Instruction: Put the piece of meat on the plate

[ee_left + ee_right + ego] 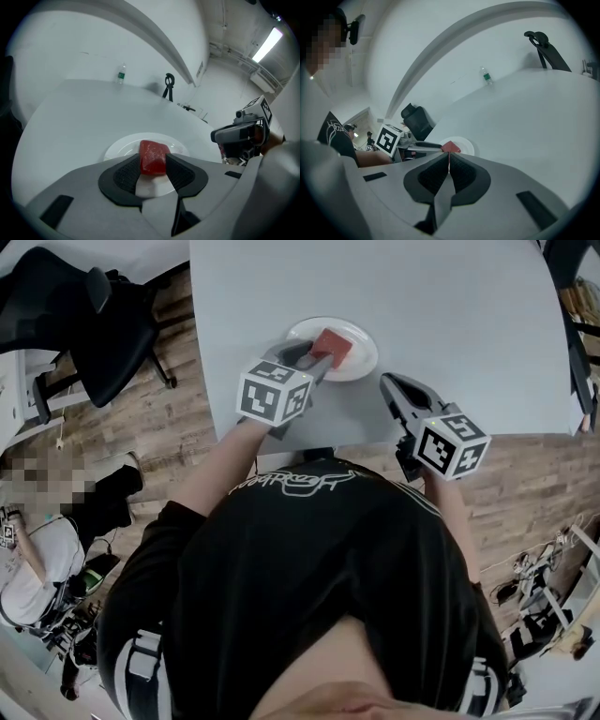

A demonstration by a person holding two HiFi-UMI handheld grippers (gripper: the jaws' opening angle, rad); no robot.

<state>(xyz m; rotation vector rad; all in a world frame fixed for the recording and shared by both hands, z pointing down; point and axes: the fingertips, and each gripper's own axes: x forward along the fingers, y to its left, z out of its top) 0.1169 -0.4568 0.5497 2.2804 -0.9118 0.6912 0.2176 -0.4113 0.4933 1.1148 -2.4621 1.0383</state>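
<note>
Now we log the piece of meat [332, 343] lying on the plate [362, 362], with the left gripper [153, 164] released around it and the right gripper [448, 161] clenched empty near the plate; only withdrawal remains, we judge.

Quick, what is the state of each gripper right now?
Left gripper: open; the meat lies between its jaws, on the plate.
Right gripper: shut, holding nothing.
</note>
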